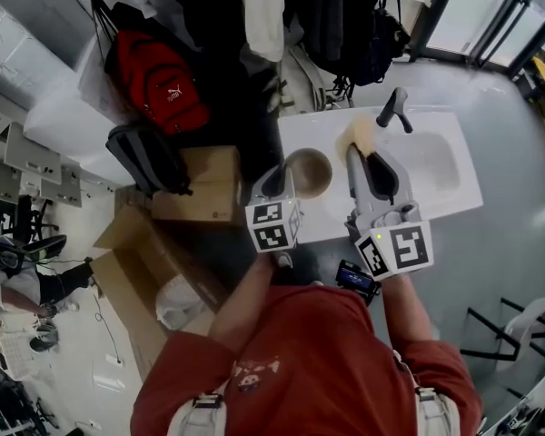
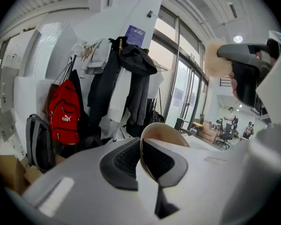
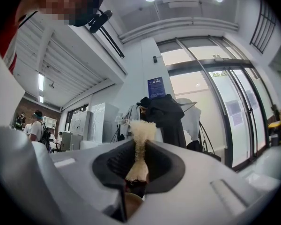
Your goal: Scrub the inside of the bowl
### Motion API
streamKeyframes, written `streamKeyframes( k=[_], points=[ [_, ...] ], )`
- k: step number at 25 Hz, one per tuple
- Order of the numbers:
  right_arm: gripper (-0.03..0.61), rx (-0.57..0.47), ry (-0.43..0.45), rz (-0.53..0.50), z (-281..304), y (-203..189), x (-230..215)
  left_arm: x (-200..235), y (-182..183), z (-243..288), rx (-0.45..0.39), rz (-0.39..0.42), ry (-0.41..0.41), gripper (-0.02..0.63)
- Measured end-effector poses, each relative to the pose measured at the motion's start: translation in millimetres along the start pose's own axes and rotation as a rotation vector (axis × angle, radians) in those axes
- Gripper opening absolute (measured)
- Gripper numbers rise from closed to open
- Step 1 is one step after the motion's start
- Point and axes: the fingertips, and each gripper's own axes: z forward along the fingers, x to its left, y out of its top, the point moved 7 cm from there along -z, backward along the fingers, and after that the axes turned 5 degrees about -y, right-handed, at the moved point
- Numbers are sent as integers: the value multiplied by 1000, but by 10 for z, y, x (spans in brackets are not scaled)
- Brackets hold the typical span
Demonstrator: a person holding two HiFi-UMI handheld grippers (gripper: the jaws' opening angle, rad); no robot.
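Observation:
A brown bowl [image 1: 311, 173] hangs over the left part of the white sink counter [image 1: 309, 221]. My left gripper [image 1: 283, 178] is shut on its rim. In the left gripper view the bowl's rim [image 2: 165, 134] runs between the dark pads, at the left gripper [image 2: 141, 157]. My right gripper [image 1: 365, 157] is shut on a cream scrub pad [image 1: 358, 134], held to the right of the bowl and apart from it. In the right gripper view the scrub pad [image 3: 141, 134] stands up between the pads of the right gripper [image 3: 139, 162]. The scrub pad [image 2: 214, 60] also shows high at right in the left gripper view.
A grey faucet [image 1: 393, 109] stands behind the sink basin [image 1: 440, 162]. Left of the counter are a red backpack [image 1: 159, 82], a dark bag [image 1: 150, 157] and cardboard boxes [image 1: 204, 189]. Coats hang behind the counter [image 2: 131, 88].

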Motion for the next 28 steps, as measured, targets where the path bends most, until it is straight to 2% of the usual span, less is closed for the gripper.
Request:
streamKeyframes(
  k=[8,15,28],
  points=[
    [52,19,-6,3,1,-86,24,117,-402,88,103,-79,11,25],
    [52,44,-4,12,12,-152,-18,154,-704,162,181,-106,34,25],
    [52,58,-16,16,15,-238,-31,229,-1095,291,246,-168,35,25]
  ],
)
